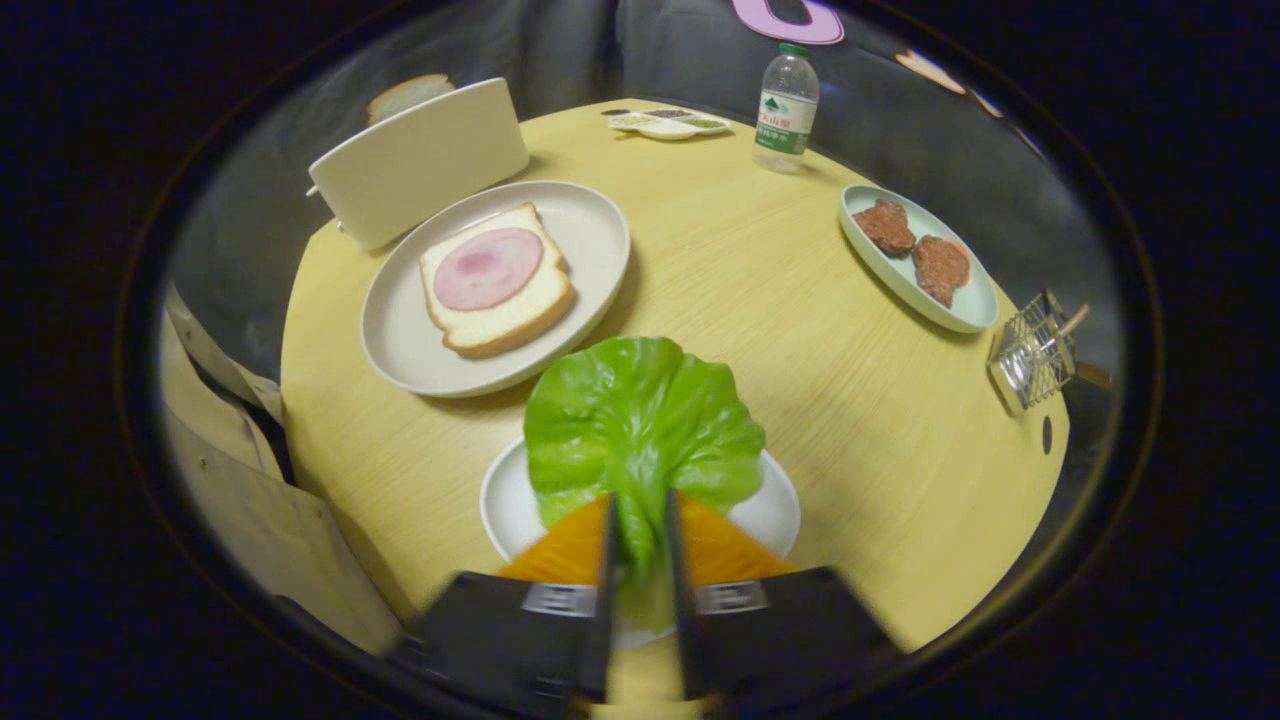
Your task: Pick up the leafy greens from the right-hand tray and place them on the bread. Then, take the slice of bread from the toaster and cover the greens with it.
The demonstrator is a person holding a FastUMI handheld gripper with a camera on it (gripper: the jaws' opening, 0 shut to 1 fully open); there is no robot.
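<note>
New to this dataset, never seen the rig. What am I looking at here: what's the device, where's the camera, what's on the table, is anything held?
There is no robot arm: a person carries a handheld two-finger tool, and the fisheye camera rides on it, looking forward along the fingers, hence the round, bent picture.

The fingers are closed on the stem end of a lettuce leaf, which fans out ahead of them over a small white plate.

On the round wooden table, beyond the leaf to the left, sits a large plate with a slice of bread topped by a round of ham. Behind it is a cream toaster with another bread slice poking out. To the right, an oval tray holds two meat patties. Farther back stand a water bottle and a small sauce dish. A wire rack sits at the table's right edge.
</note>
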